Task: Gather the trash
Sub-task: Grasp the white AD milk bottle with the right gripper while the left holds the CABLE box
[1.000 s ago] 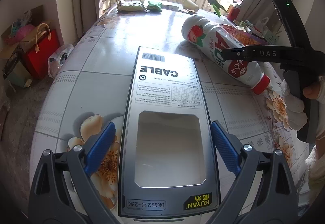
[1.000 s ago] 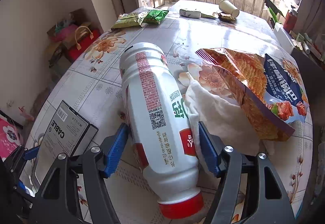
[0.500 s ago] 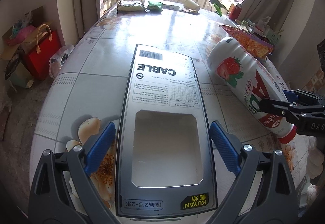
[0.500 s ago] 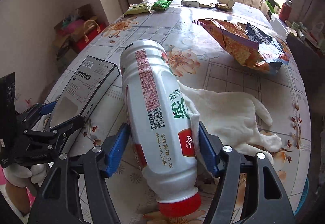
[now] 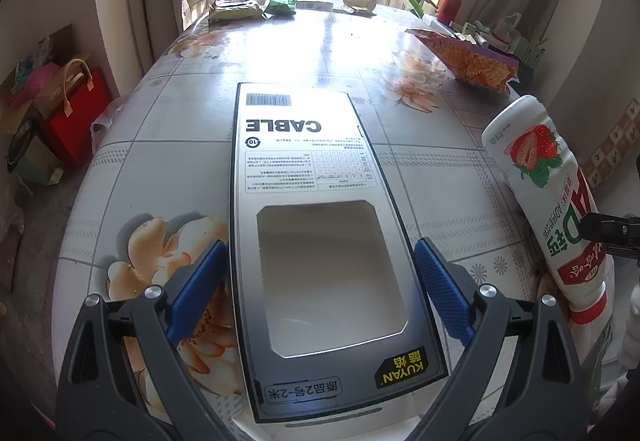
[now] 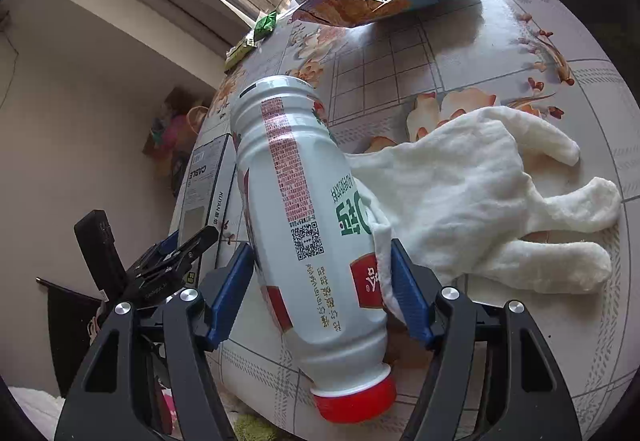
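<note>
The white strawberry drink bottle (image 6: 308, 233) sits clamped between the fingers of the right gripper (image 6: 322, 295), its long axis running along them, red cap nearest the camera and base pointing away over the table (image 6: 500, 53). A white glove (image 6: 492, 197) is pinched at one pad. The left gripper (image 5: 320, 281) holds the cable box (image 5: 316, 225) lengthwise, its fingers pressed to both long edges.
</note>
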A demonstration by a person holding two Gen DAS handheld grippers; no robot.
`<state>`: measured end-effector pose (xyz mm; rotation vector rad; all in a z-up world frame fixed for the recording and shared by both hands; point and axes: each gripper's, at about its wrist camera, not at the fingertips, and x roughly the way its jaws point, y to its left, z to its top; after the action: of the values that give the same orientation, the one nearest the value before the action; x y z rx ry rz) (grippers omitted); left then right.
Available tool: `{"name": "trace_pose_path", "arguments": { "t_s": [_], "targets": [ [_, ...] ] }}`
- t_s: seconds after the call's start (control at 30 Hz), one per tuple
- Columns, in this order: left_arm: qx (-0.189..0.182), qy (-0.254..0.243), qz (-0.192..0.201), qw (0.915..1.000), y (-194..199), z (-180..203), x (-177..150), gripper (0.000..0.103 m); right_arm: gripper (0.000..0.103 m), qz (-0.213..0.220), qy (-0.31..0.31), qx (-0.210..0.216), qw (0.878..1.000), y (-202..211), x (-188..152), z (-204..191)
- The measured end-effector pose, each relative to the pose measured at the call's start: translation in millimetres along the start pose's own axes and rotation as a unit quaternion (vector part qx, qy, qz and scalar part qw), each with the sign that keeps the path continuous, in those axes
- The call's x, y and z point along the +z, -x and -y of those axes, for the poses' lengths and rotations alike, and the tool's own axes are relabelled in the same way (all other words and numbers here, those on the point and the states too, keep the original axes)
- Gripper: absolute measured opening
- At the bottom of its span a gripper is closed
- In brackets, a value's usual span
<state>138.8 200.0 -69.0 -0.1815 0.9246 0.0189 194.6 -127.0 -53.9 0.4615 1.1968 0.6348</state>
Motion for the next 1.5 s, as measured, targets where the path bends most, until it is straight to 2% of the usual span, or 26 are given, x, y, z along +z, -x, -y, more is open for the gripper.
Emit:
{"name": "trace_pose_path", "arguments": {
  "t_s": [0.23,0.37,0.6,0.77,0.9,1.07,1.27,1.33,1.5],
  "targets": [
    [0.007,-0.006,0.002,1.0000,-1.3,3.6,-0.8,0.090,0.066,0.019,-0.051,0.072,0.996,8.5,12.3,15.0],
    [0.008,-0.007,0.002,0.9999,-1.5,4.0,-1.1,0.090,0.066,0.028,-0.017,0.054,0.998,9.3,14.3,-3.7],
    [0.003,-0.003,0.004,1.0000,1.3,2.4,-2.1,0.090,0.069,0.006,0.065,0.013,0.998,-16.3,11.4,-54.0],
    [-0.002,-0.001,0.006,1.0000,2.8,-1.0,-2.4,0.090,0.069,-0.026,0.111,0.035,0.993,-29.8,0.1,-82.6],
    [-0.004,0.001,0.008,1.0000,3.5,-1.4,-2.3,0.090,0.069,-0.026,0.131,0.005,0.991,-36.3,0.6,-91.6],
    [-0.008,0.002,0.009,0.9999,4.6,-2.4,-3.6,0.090,0.071,-0.047,0.151,-0.017,0.987,-52.8,-2.9,-99.0],
    [-0.012,0.004,0.011,0.9999,5.2,-3.6,-3.6,0.090,0.070,-0.077,0.120,-0.033,0.989,-74.2,-3.8,-86.7],
    [-0.013,0.004,0.011,0.9998,5.2,-3.9,-3.9,0.090,0.061,-0.077,0.104,-0.013,0.992,-72.3,-5.7,-81.2],
    [-0.014,0.002,0.011,0.9998,5.9,-4.2,-4.8,0.090,0.060,-0.053,0.077,-0.019,0.995,-61.3,-4.2,-68.5]
  ]
}}
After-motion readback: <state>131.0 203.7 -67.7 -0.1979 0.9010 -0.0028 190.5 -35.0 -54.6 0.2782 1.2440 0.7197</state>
